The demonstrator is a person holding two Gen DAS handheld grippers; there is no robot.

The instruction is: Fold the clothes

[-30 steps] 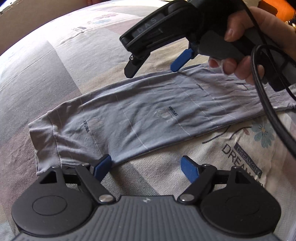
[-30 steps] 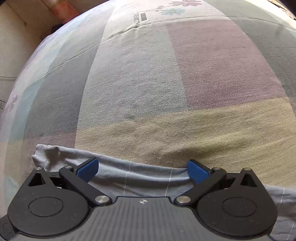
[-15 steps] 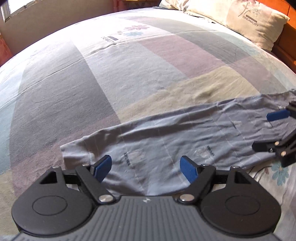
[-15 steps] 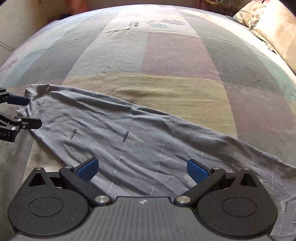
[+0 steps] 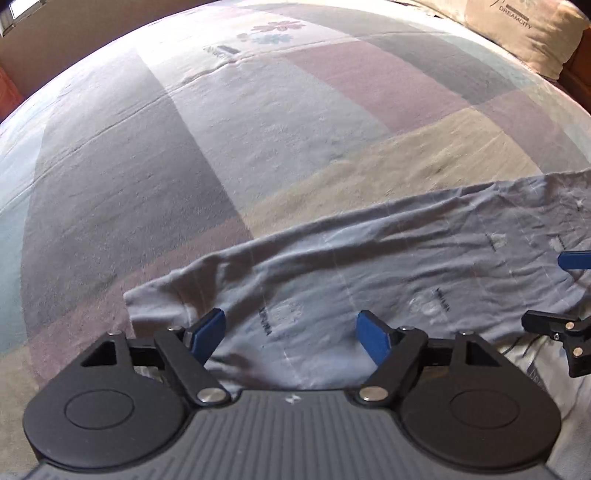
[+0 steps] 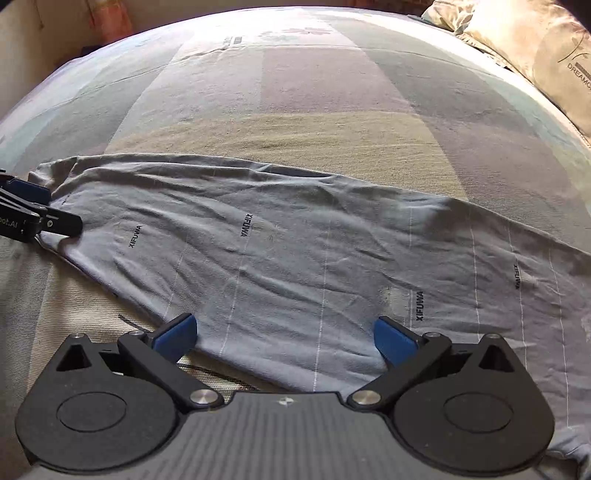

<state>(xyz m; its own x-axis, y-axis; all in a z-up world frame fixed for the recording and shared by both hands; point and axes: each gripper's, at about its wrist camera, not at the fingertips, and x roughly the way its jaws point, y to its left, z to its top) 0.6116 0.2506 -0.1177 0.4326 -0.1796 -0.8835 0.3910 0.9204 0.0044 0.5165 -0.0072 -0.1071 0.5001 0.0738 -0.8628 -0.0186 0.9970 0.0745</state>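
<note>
A long grey garment (image 5: 369,266) printed with small "XIFUWA" words lies flat and folded lengthwise on the bed, stretching across both views (image 6: 295,258). My left gripper (image 5: 291,332) hovers open over its left end, blue pads spread wide with nothing between them. Over the near edge of the cloth's middle my right gripper (image 6: 284,336) is also open and empty. In the right wrist view the left gripper's tips (image 6: 33,218) show at the far left by the garment's end. The right gripper's tips (image 5: 569,295) show at the right edge of the left wrist view.
The bed (image 6: 332,92) wears a sheet of grey, mauve, yellow and teal blocks with flower prints. A beige pillow (image 6: 535,51) marked "DREAMCITY" lies at the back right, also seen as a pillow (image 5: 517,29) in the left wrist view. A wall runs along the far left.
Both grippers have drawn back from the garment and apart, so more cloth shows. One second ago the right gripper and the hand holding it were right over the cloth in the left view.
</note>
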